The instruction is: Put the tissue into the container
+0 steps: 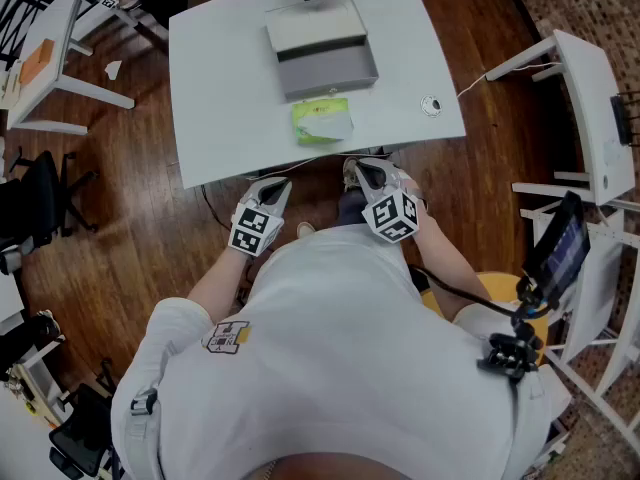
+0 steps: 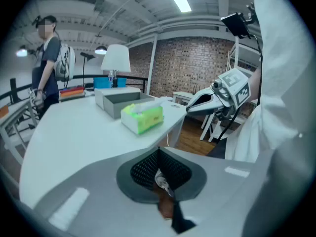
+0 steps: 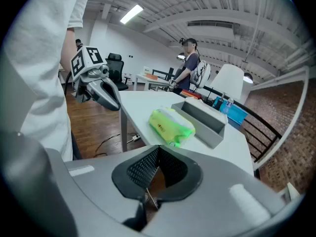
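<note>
A green-and-white tissue pack [image 1: 322, 121] lies on the white table [image 1: 220, 118], just in front of the open grey container [image 1: 322, 58]. Both show in the left gripper view, tissue pack [image 2: 143, 117] and container [image 2: 118, 101], and in the right gripper view, tissue pack [image 3: 172, 126] and container [image 3: 202, 117]. My left gripper [image 1: 275, 186] and right gripper [image 1: 364, 171] hover off the table's front edge, close to the person's body. Both are shut and hold nothing. Each appears in the other's view: right gripper [image 2: 210, 101], left gripper [image 3: 103, 92].
A small round white object [image 1: 431, 106] with a cable lies on the table's right side. A white lamp [image 2: 116, 58] stands behind the container. White desk frames [image 1: 590, 118] and a mounted phone [image 1: 560, 248] are on the right. A person [image 3: 190, 65] stands beyond the table.
</note>
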